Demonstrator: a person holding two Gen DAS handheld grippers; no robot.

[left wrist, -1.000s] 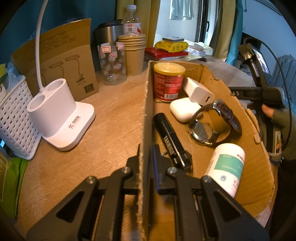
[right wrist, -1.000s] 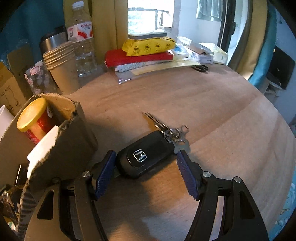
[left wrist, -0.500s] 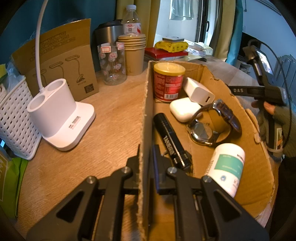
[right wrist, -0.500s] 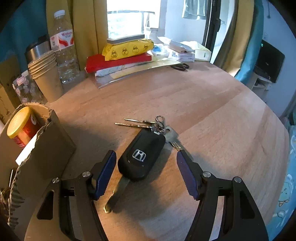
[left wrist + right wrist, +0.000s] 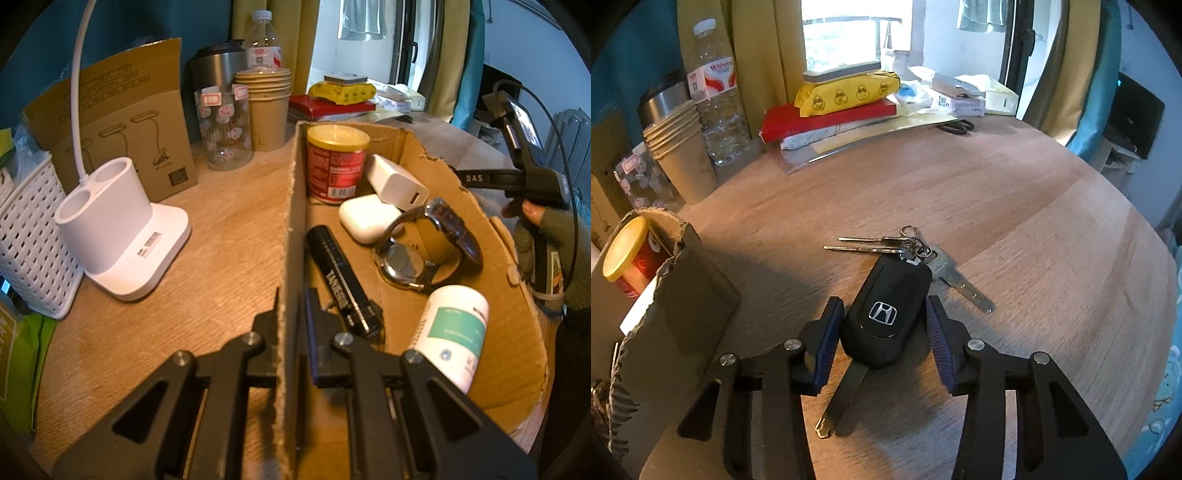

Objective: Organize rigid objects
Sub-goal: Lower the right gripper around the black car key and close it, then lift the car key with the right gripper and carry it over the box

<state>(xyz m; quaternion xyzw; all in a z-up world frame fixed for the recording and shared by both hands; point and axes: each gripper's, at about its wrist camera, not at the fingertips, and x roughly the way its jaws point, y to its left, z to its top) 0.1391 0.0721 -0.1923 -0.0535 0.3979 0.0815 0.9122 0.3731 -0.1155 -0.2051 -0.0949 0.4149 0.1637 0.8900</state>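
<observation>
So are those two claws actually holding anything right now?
The left gripper pinches the cardboard box's side wall. The right gripper's fingers are closing around the car key, not yet gripping.

My round wooden table carries a black car key fob with keys at lower centre, a torn cardboard box lower left, stacked paper cups upper left.

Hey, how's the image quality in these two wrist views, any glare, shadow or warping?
Left wrist view: fisheye bends the cardboard box edges; the window is blown out. Right wrist view: the box throws a dark shadow across the table; the car key stays sharp.
</observation>
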